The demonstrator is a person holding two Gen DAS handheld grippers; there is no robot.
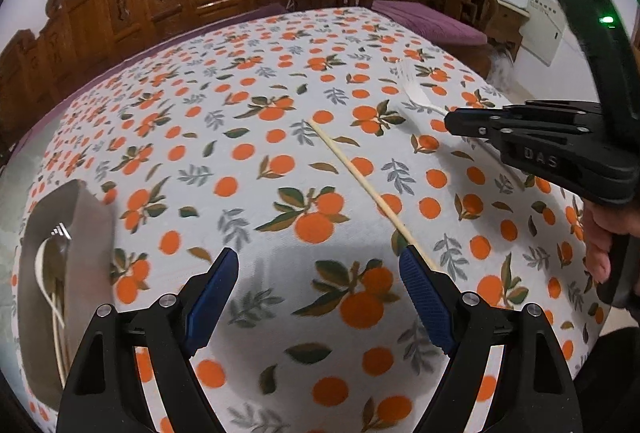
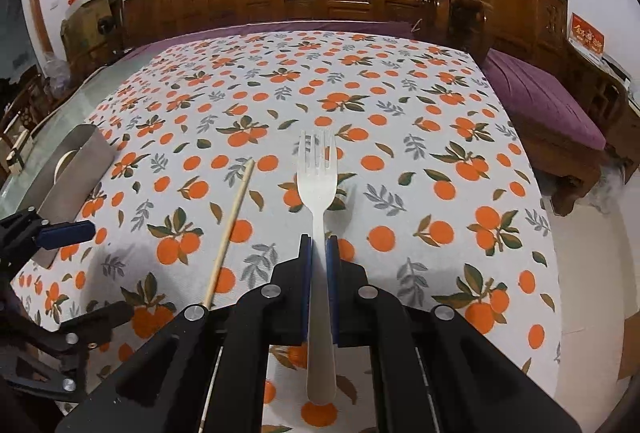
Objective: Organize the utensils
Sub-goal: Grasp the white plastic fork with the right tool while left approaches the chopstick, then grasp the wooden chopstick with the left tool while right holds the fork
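At the centre of the right wrist view the right gripper [image 2: 319, 245] clamps the light, stiff, likely slippery fork [image 2: 317, 169] mid-handle, while the left gripper [image 1: 318, 273] hangs released near the thin chopstick [image 1: 352, 169], best pinched mid-length.

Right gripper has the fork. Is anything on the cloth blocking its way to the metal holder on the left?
Partly. The right gripper is shut on the fork. Between it and the metal holder lie a loose chopstick on the tablecloth and the open left gripper.
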